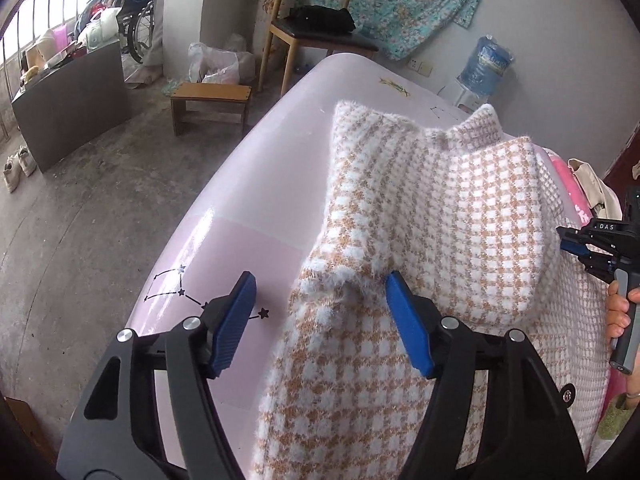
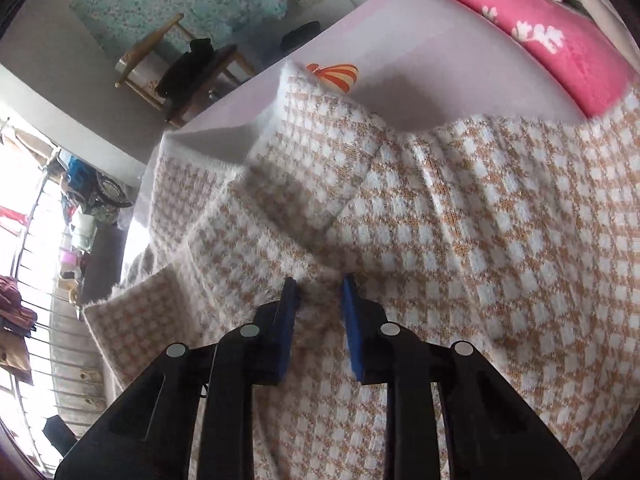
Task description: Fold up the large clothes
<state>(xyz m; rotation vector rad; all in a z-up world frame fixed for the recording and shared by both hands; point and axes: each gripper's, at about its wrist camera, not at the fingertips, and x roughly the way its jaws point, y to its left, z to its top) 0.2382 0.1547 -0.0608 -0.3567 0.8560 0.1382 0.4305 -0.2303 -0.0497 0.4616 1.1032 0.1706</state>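
Observation:
A fuzzy tan-and-white checked sweater (image 1: pixel 452 216) lies on the pale pink table (image 1: pixel 256 184), one sleeve folded over its body. My left gripper (image 1: pixel 320 296) is open, its blue pads wide apart over the sleeve's cuff edge, holding nothing. My right gripper (image 2: pixel 318 296) is partly open, its pads a narrow gap apart just above the sweater (image 2: pixel 460 240); I see no cloth pinched between them. The right gripper also shows in the left wrist view (image 1: pixel 576 244) at the sweater's right edge, with the hand holding it.
A pink flowered blanket (image 2: pixel 536 36) lies at the table's far side. A wooden chair (image 1: pixel 316 28) with a black bag, a low stool (image 1: pixel 210 106) and a water jug (image 1: pixel 486 66) stand beyond the table. A dark panel (image 1: pixel 76 104) leans at left.

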